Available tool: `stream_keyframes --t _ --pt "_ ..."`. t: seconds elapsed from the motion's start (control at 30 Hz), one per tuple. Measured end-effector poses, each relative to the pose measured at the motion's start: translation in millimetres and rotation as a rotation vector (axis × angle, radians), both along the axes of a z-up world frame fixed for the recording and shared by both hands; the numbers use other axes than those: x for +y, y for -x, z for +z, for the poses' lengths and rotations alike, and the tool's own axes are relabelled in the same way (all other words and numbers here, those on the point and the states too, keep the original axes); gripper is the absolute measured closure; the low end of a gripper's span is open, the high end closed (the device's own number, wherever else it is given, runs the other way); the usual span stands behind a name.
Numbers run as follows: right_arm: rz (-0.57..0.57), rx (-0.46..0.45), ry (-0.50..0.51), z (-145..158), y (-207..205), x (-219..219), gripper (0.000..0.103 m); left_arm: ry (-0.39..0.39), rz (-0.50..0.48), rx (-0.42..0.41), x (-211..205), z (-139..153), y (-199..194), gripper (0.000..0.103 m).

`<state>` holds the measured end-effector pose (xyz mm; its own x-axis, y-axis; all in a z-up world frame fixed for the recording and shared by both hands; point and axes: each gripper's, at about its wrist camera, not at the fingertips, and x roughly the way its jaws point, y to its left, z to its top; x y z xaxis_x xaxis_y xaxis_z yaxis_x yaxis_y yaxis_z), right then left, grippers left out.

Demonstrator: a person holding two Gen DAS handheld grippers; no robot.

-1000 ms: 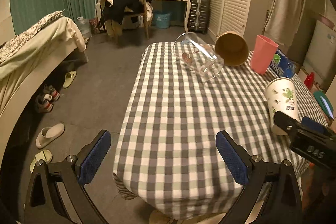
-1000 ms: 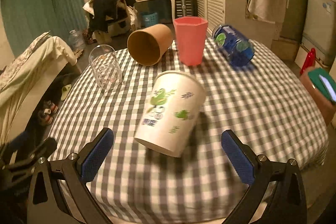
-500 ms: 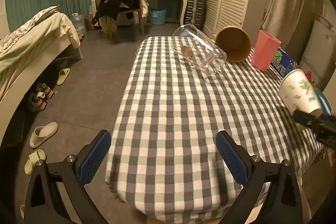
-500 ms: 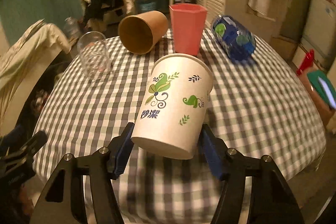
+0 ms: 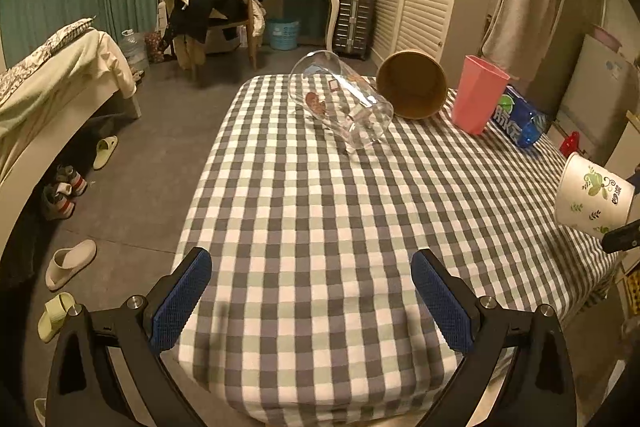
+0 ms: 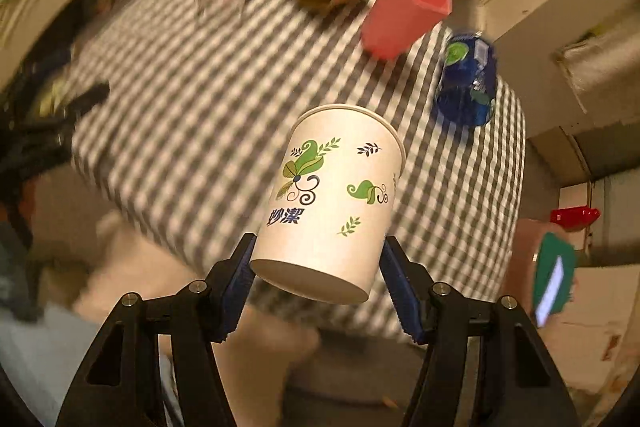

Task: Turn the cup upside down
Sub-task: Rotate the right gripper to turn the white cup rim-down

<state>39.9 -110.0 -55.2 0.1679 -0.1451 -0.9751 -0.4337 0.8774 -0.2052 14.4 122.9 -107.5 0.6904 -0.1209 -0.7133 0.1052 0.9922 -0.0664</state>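
Checked tablecloth (image 5: 320, 207), bedroom setting. Right gripper (image 6: 316, 267) clenched on leaf-printed paper cup (image 6: 332, 203), lifted and tilted: flip apparently mid-turn; next, rim-down placement. Left gripper (image 5: 312, 299) released, idle.

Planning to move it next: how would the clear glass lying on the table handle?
The clear glass lies on its side on the checked tablecloth, so a nudge would probably roll it. It looks smooth, rigid and breakable, likely slippery between pads.
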Motion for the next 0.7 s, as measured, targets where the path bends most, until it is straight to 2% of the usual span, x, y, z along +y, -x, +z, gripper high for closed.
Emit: stream_keyframes --t 0.17,0.4,0.6,0.7 --pt "0.018 0.171 0.031 -6.0 -19.3 -5.4 0.041 0.008 0.001 0.001 -4.5 -1.8 -3.2 0.000" --pt "0.045 0.424 0.032 -35.7 -56.3 -6.0 0.040 0.002 -0.008 -0.005 -13.7 -2.8 -14.6 0.000" --pt "0.089 0.518 0.047 -47.2 -95.8 -2.9 0.040 -0.003 -0.026 -0.005 -23.6 -4.8 -27.7 0.000" --pt "0.100 0.497 0.072 -50.0 -118.8 -1.8 0.040 -0.015 -0.031 -0.006 -28.5 -7.0 -31.9 0.000"
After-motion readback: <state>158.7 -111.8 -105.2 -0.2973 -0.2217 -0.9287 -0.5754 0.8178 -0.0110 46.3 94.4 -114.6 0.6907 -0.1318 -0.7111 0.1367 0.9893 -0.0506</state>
